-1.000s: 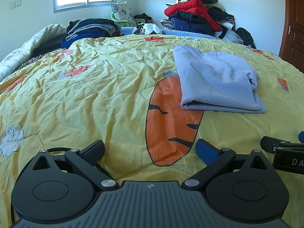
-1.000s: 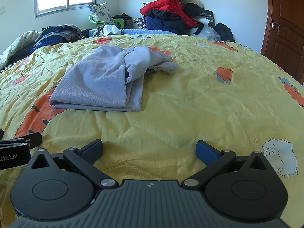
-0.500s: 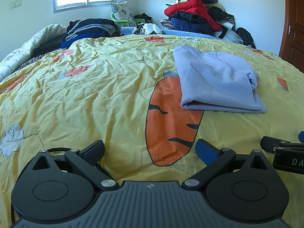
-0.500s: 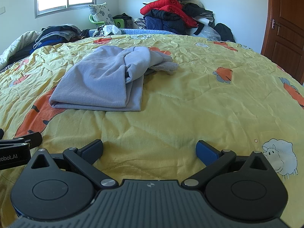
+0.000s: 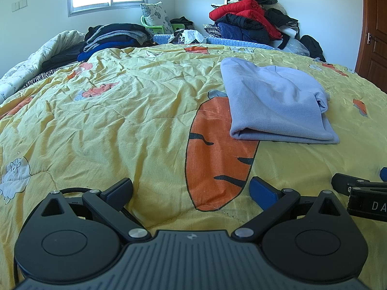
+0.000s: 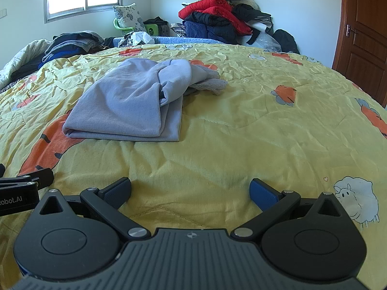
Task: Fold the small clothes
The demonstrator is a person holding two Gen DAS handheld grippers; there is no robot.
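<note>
**Q:** Left wrist view, entry?

**A:** My left gripper rests low over the yellow quilt, jaws spread wide, gripping nothing. The lilac garment lies ahead and to the right, well apart, folded over, one edge on the carrot print. Nothing has shifted over the last second.

**Q:** Right wrist view?

**A:** My right gripper is likewise released and empty. The garment sits ahead-left; its far end is bunched, with a grey lacy piece sticking out. No change here either.

**Q:** Meaning?

**A:** Judgement: a pause. The fold looks incomplete at that loose end.
</note>
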